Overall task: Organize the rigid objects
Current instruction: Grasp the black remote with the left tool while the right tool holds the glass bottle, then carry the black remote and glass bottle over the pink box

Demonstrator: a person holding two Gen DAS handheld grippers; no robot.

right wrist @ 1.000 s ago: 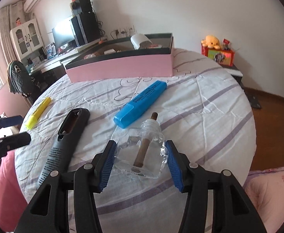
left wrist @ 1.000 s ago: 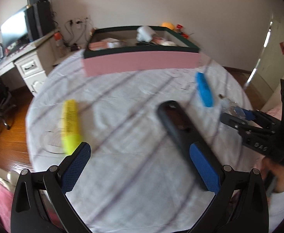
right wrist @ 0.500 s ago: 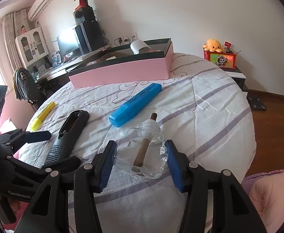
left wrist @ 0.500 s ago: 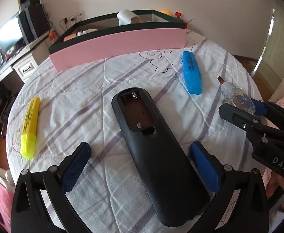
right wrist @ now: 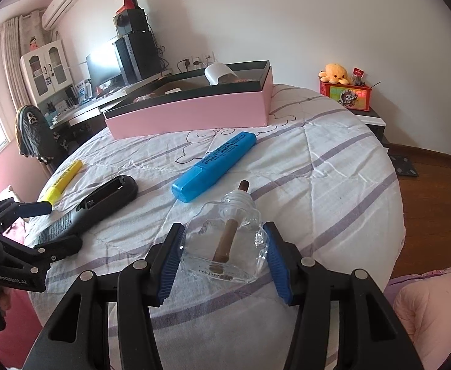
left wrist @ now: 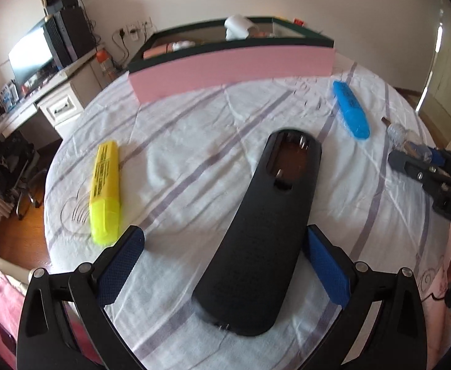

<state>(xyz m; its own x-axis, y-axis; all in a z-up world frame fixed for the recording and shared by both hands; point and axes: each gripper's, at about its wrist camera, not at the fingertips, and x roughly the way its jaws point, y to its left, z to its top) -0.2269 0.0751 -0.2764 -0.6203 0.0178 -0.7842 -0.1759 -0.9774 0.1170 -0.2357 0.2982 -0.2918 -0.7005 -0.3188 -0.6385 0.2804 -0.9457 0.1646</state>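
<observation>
Remote on bed, between wide-open left gripper pads, ungrasped | bottle clamped in right gripper, unlifted | yellow marker, blue marker loose | pink box part-filled; four items left

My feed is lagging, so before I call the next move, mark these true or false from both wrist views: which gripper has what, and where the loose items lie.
1. The right gripper has its blue pads against the clear glass bottle with a brown wick. True.
2. The left gripper is shut on the black remote with its battery bay open. False: its jaws stand open around the remote, the left pad clear of it.
3. The blue highlighter lies inside the pink-sided box. False: it lies on the striped cloth in front of the box.
4. The yellow highlighter lies on the cloth, outside both grippers. True.
</observation>
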